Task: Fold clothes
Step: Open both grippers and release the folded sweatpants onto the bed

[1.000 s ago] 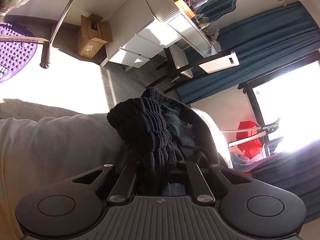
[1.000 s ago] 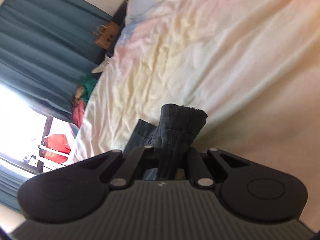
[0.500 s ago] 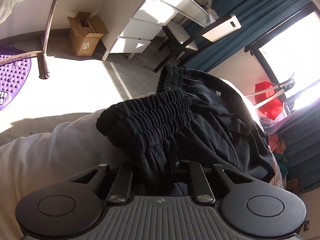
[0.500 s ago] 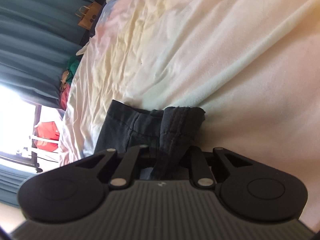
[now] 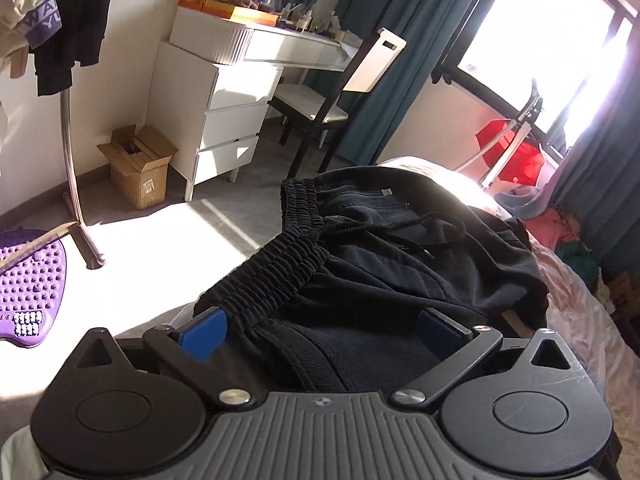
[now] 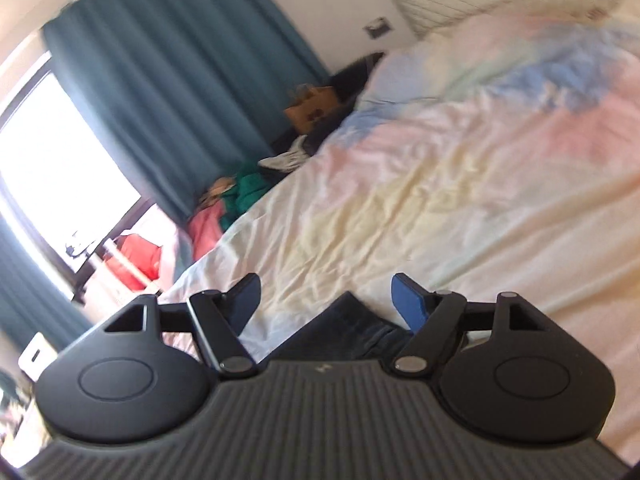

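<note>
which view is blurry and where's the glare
Right wrist view: motion-blurred across the bedsheet and curtain, window blown out. Left wrist view: sharp on the black pants, window overexposed, hard sun patch on the floor.

Matt black cloth trousers [image 5: 400,264] with ribbed elastic waistband [image 5: 280,268]; crumpled, seemingly cotton bedsheet [image 6: 440,200]; matt plastic gripper [image 5: 320,332]

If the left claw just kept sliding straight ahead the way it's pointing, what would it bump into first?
Probably the black elastic-waist trousers on the bed. The left gripper is open, and the dark cloth already lies between its blue finger pads, so it would push into the bunched waistband almost at once.
</note>
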The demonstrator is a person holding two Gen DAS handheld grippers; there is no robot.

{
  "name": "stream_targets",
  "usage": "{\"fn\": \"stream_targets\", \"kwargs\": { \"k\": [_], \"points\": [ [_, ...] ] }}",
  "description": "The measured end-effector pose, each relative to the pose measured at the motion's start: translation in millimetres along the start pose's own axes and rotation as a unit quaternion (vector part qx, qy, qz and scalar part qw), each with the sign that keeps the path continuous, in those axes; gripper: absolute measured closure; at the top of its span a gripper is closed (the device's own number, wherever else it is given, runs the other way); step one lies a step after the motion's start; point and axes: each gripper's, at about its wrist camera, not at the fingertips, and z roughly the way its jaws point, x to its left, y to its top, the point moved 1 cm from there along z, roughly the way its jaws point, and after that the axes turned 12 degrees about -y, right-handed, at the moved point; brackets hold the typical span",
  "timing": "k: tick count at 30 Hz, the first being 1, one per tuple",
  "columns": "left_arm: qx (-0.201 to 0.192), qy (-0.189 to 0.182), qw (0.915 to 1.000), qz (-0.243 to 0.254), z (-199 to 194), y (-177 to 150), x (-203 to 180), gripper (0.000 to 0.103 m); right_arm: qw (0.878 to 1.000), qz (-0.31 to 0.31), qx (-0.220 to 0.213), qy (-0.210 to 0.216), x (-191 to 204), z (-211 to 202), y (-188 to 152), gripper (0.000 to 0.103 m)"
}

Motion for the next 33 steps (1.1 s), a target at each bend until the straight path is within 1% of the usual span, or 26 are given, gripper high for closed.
{"fn": "stream_targets", "kwargs": {
  "k": [2,3,6,8,11,13,16,17,20,21,22,23,25,26,29,31,33],
  "points": [
    [-0.01,-0.003,0.9995,0.03,-2,0,-14,0.0,0.998,-0.047,-0.001,0.033,18,-20,-7,0.028],
    [-0.015,-0.006,0.9984,0.054,0,-2,-24,0.0,0.996,-0.073,-0.005,0.048,30,-32,-12,0.028],
    [-0.03,-0.023,0.9933,0.109,4,-11,-61,0.0,0.988,-0.13,-0.015,0.085,58,-59,-25,0.028],
    [-0.043,-0.047,0.9885,0.137,9,-22,-91,0.0,0.981,-0.161,-0.02,0.107,75,-75,-34,0.028],
    [-0.056,-0.089,0.9794,0.172,18,-46,-137,0.0,0.973,-0.186,-0.027,0.133,95,-95,-50,0.028],
    [-0.064,-0.117,0.9716,0.195,24,-62,-168,0.0,0.968,-0.197,-0.033,0.149,106,-107,-62,0.028],
    [-0.076,-0.159,0.9573,0.229,32,-85,-214,0.0,0.962,-0.206,-0.027,0.177,118,-119,-83,0.028],
    [-0.075,-0.175,0.9507,0.245,34,-97,-230,0.0,0.958,-0.218,-0.026,0.183,122,-122,-90,0.028],
    [-0.076,-0.203,0.9317,0.291,36,-127,-265,0.0,0.944,-0.262,-0.024,0.198,132,-129,-110,0.028],
    [-0.075,-0.213,0.9245,0.307,37,-137,-275,0.0,0.941,-0.267,-0.023,0.204,134,-131,-114,0.028],
    [-0.075,-0.222,0.9185,0.319,39,-148,-283,0.0,0.939,-0.273,-0.022,0.211,135,-133,-117,0.028],
    [-0.073,-0.227,0.9151,0.325,41,-155,-287,0.0,0.937,-0.274,-0.022,0.215,136,-136,-119,0.028],
    [-0.072,-0.228,0.9128,0.331,49,-171,-292,0.0,0.934,-0.275,-0.021,0.225,136,-140,-123,0.028],
    [-0.073,-0.221,0.9143,0.331,53,-177,-292,0.0,0.933,-0.278,-0.02,0.226,136,-140,-124,0.028],
    [-0.069,-0.21,0.9219,0.318,62,-193,-282,0.0,0.931,-0.289,-0.015,0.221,138,-138,-130,0.028],
    [-0.066,-0.203,0.9284,0.304,66,-193,-275,0.0,0.93,-0.291,-0.013,0.224,139,-139,-132,0.028],
    [-0.066,-0.206,0.9322,0.29,69,-188,-276,0.0,0.928,-0.291,-0.01,0.231,139,-140,-133,0.028]
  ]
}}
